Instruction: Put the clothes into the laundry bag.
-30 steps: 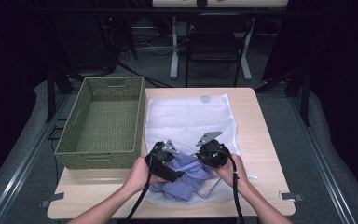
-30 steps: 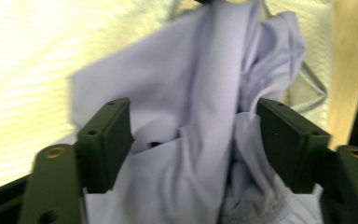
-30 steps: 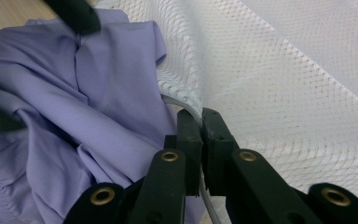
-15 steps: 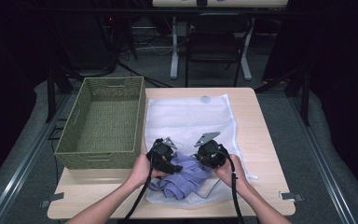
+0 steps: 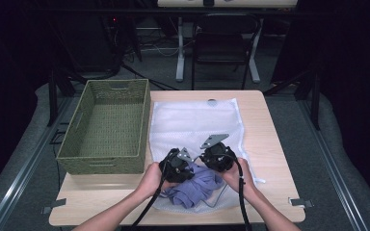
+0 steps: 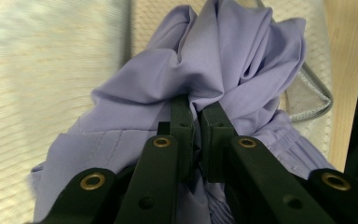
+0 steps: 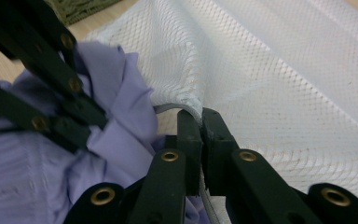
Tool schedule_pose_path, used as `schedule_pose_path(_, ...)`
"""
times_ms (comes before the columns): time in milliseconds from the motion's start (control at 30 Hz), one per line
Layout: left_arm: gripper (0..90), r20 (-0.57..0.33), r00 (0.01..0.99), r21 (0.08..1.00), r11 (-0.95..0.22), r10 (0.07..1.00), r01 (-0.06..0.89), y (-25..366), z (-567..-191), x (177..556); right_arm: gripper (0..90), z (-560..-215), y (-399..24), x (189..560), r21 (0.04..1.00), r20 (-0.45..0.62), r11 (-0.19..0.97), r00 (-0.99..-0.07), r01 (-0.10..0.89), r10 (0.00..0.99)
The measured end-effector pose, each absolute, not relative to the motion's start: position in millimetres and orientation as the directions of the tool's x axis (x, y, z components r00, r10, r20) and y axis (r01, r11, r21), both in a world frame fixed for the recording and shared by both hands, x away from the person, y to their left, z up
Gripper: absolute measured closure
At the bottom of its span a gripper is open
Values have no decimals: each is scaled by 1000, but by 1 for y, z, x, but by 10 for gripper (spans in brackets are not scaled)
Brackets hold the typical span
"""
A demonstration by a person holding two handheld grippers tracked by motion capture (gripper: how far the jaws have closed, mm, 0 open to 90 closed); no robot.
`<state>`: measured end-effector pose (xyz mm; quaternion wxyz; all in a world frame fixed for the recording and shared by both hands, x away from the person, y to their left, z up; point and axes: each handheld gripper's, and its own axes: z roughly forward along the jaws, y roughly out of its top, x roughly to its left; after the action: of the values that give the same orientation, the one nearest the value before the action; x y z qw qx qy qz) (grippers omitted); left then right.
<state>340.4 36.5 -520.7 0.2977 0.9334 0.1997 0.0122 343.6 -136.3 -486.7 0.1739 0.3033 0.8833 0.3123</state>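
On the left of the pale wooden tabletop (image 5: 270, 144) stands the empty olive-green woven rectangular basket (image 5: 106, 127), well apart from the work. Just right of it, the left gripper (image 6: 195, 109) has just been closing its jaws, which now pinch a fold of the crumpled lavender cloth garment (image 6: 214, 60), bunched at the near edge of the white mesh laundry bag (image 5: 192, 120). Further right, the right gripper (image 7: 200, 116) has its jaws clamped on the bag's grey-corded mouth edge (image 7: 179, 106), lifting it. The step looks like stuffing the garment into the bag. To do it well, hold the mouth edge raised and taut, then drive the garment deep under the mesh before releasing the pinch, so no fold spills back out.
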Motion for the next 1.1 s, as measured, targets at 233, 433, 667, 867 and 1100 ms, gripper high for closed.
schedule_pose_path(233,847,-83,916,523,-765,392,375,30,-538,345,875,-482,-133,338,677,-106,605,-757,419,644)
schedule_pose_path(433,804,-86,892,541,-731,444,416,38,-539,352,874,-492,-133,339,643,-90,628,-770,439,631)
schedule_pose_path(667,611,-77,895,542,-735,440,408,49,-524,348,874,-497,-135,339,621,-85,640,-773,452,628)
schedule_pose_path(867,401,-39,880,569,-714,473,409,65,-507,340,874,-498,-138,340,619,-82,635,-765,463,639)
schedule_pose_path(1100,277,-44,830,561,-673,557,482,85,-504,350,874,-498,-142,343,621,-85,633,-763,463,641)
